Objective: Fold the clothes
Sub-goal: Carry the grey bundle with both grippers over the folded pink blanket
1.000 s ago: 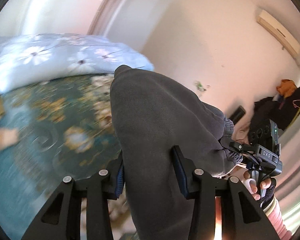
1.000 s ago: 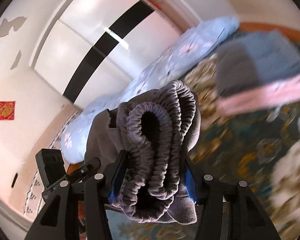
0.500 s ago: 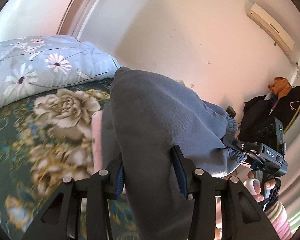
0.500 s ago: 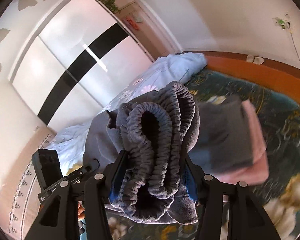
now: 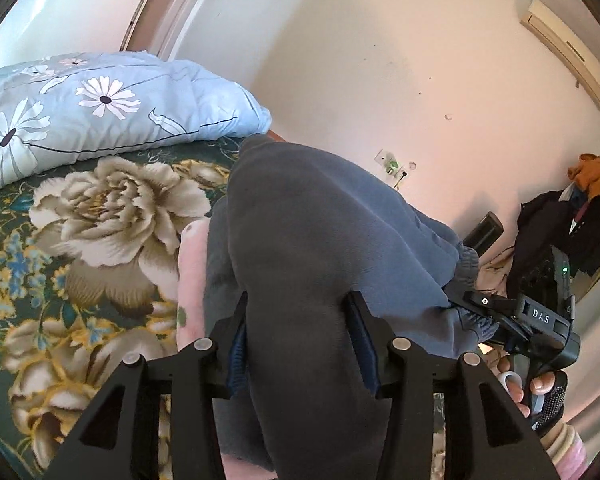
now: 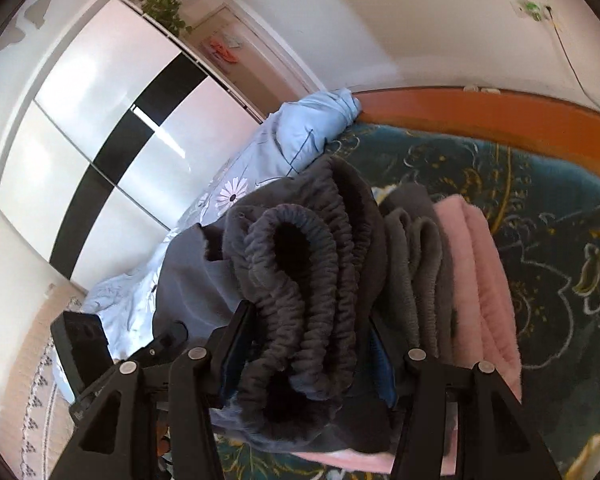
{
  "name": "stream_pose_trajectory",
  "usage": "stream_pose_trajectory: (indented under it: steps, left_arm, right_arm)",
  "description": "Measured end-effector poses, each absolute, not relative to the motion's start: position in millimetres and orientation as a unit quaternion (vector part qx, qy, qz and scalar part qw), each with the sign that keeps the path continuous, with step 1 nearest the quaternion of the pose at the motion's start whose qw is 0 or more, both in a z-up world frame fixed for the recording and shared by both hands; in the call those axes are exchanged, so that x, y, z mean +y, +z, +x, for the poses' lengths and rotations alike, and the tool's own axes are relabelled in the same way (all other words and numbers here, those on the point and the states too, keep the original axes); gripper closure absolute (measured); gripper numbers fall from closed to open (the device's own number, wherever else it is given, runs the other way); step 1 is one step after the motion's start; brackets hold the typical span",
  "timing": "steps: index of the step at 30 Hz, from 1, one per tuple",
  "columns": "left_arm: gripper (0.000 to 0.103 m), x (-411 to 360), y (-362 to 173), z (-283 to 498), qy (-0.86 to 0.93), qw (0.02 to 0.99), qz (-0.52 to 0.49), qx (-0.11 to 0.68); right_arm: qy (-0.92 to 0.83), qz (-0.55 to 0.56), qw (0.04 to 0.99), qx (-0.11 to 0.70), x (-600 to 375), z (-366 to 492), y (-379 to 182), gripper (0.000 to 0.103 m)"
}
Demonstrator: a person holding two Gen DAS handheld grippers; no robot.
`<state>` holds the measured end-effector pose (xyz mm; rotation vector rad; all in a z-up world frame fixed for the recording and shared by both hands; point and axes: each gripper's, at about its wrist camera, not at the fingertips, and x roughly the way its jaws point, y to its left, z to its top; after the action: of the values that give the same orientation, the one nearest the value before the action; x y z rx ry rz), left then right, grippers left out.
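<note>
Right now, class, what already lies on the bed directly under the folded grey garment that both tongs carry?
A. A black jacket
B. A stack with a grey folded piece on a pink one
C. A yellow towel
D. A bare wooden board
B: in the right wrist view, beside the held grey garment, a grey folded piece lies on a pink one on the floral bedspread.

Matt grey fleece trousers [image 6: 300, 280] with ribbed elastic waistband, fluffy pink cloth [image 6: 480, 272], glossy wardrobe doors [image 6: 100, 128], polished wooden bed frame [image 6: 480, 112]
</note>
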<state>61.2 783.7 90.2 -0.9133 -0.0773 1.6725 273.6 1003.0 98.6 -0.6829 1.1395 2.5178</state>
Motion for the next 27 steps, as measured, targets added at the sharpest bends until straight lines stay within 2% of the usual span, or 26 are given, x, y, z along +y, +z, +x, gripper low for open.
stream_pose_trajectory:
  steps: [11, 19, 22, 24, 27]
  left_arm:
    - [0.049, 771, 127, 55, 0.732, 0.558, -0.390, -0.030]
    - [0.049, 769, 156, 68, 0.741, 0.567, -0.359, -0.016]
    - [0.049, 781, 157, 83, 0.733, 0.587, -0.345, 0.004]
    - [0.049, 792, 154, 95, 0.731, 0.593, -0.335, 0.032]
    - [0.048, 803, 145, 96, 0.734, 0.590, -0.333, 0.048]
  right_arm:
    - [0.877, -0.257, 0.151, 0.378, 1003, 279, 123, 0.042]
    - [0.885, -0.202, 0.224, 0.354, 1004, 304, 168, 0.040]
    - [0.915, -0.190, 0.198, 0.297, 977, 300, 190, 0.040]
    - [0.933, -0.220, 0.157, 0.237, 952, 283, 195, 0.040]
    - [0.932, -0.275, 0.160, 0.172, 935, 257, 182, 0.040]
